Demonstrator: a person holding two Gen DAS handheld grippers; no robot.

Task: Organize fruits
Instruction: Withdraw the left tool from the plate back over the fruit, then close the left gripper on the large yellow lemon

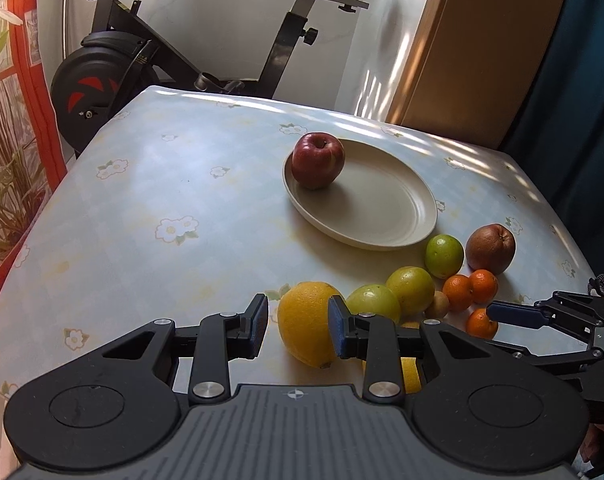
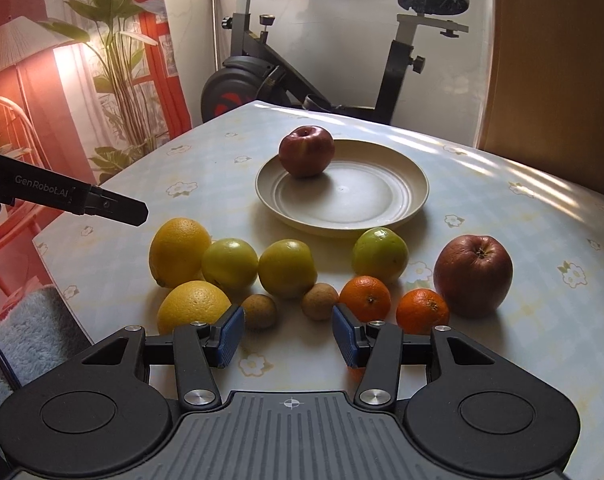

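Fruits lie along the surface (image 2: 501,208): lemons (image 2: 180,252), green fruits (image 2: 230,262), tangerines (image 2: 365,298), a bruised apple (image 2: 473,274); a red apple (image 2: 306,151) sits on the plate (image 2: 381,208). Only the right view shows both lemons whole. Left hand-held gripper (image 1: 298,328) and right hand-held gripper (image 2: 288,336) gape, released

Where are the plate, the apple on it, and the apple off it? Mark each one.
plate (image 2: 365,204): right wrist view, bare centre.
apple on the plate (image 2: 306,151): right wrist view, front skin.
apple on the table (image 2: 473,275): right wrist view, middle.
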